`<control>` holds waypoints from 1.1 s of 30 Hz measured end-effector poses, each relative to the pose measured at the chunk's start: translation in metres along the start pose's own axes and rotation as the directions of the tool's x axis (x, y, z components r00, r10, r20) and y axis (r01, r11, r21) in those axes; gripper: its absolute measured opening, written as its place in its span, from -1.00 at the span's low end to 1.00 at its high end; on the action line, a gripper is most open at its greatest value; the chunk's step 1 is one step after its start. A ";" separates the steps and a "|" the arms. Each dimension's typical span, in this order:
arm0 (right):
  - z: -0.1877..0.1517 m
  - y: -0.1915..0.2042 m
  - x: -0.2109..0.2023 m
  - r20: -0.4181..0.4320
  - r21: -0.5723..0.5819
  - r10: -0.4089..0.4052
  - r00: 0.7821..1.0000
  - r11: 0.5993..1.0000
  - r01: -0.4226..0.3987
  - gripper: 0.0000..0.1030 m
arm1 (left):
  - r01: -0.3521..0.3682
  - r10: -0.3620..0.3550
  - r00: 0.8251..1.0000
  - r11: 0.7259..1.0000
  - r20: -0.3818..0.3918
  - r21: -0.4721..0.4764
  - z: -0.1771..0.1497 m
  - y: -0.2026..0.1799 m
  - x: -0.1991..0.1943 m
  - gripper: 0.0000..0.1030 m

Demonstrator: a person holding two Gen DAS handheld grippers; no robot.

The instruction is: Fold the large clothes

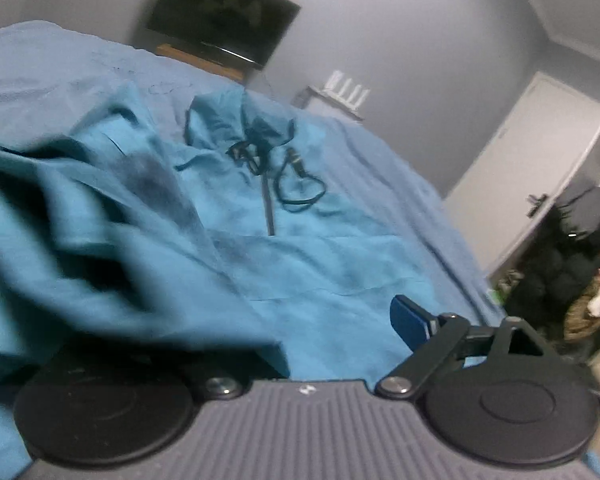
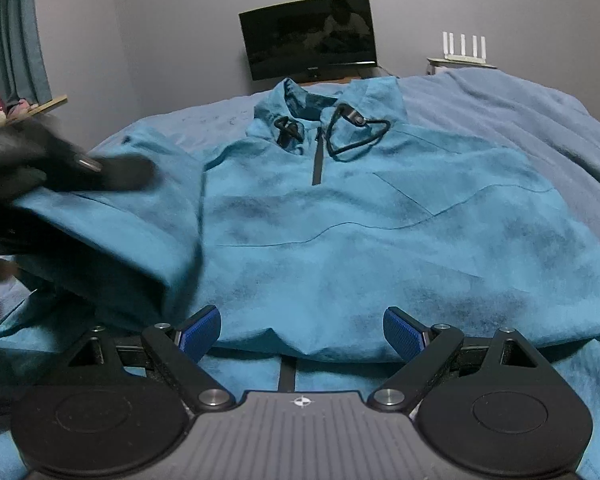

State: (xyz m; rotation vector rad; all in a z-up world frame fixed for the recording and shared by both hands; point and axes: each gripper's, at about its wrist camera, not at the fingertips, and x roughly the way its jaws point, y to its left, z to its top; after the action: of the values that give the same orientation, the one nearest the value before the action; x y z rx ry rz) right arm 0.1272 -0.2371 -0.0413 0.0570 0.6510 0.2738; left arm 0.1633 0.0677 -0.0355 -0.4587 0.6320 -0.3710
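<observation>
The left hand-held gripper (image 2: 80, 172), a dark blur at the jacket's raised sleeve (image 2: 140, 232), has its jaws spread, while the teal jacket (image 2: 340, 220) lies front-up on the bed (image 2: 520, 112) before the right hand-held gripper (image 2: 302, 332), wide and empty.

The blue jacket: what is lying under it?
The jacket lies on a blue blanket, which shows around it on the far side and to the right. What is below the blanket is covered, so it cannot be seen.
</observation>
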 end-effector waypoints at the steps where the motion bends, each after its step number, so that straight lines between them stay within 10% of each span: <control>1: 0.000 0.002 -0.002 0.007 -0.009 0.003 1.000 1.000 -0.003 0.76 | -0.018 0.018 1.000 1.000 0.008 0.007 0.012 0.001 -0.013 0.80; 5: 0.002 0.018 -0.018 0.065 -0.095 0.055 0.996 0.994 -0.049 0.76 | -0.138 0.137 0.988 0.990 0.073 0.009 0.029 -0.009 -0.074 0.86; 13: 0.012 0.081 -0.038 0.139 -0.443 0.153 0.978 0.893 -0.077 0.67 | -0.283 0.350 0.896 0.924 0.273 -0.258 0.041 0.063 -0.118 0.93; 23: 0.004 0.157 -0.006 -0.103 -0.685 0.289 0.952 0.673 -0.279 0.53 | -0.296 0.362 0.901 0.915 0.239 -0.273 0.050 0.087 -0.102 0.93; 27: 0.000 0.183 0.008 -0.073 -0.738 0.252 0.965 0.637 -0.222 0.48 | -0.294 0.351 0.906 0.923 0.234 -0.247 0.051 0.087 -0.102 0.93; 31: 0.002 0.190 0.018 -0.082 -0.741 0.220 0.972 0.638 -0.207 -0.73 | -0.287 0.345 0.909 0.924 0.232 -0.253 0.052 0.090 -0.104 0.93; 33: 0.013 0.177 0.009 -0.049 -0.670 0.256 0.965 0.708 -0.221 -0.78 | -0.282 0.344 0.909 0.923 0.235 -0.261 0.053 0.092 -0.106 0.93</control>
State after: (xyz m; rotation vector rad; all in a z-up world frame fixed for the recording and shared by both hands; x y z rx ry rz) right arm 0.1006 -0.0640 -0.0118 -0.5588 0.4611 0.7514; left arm 0.1357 0.2094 0.0050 -0.5993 0.4638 0.0760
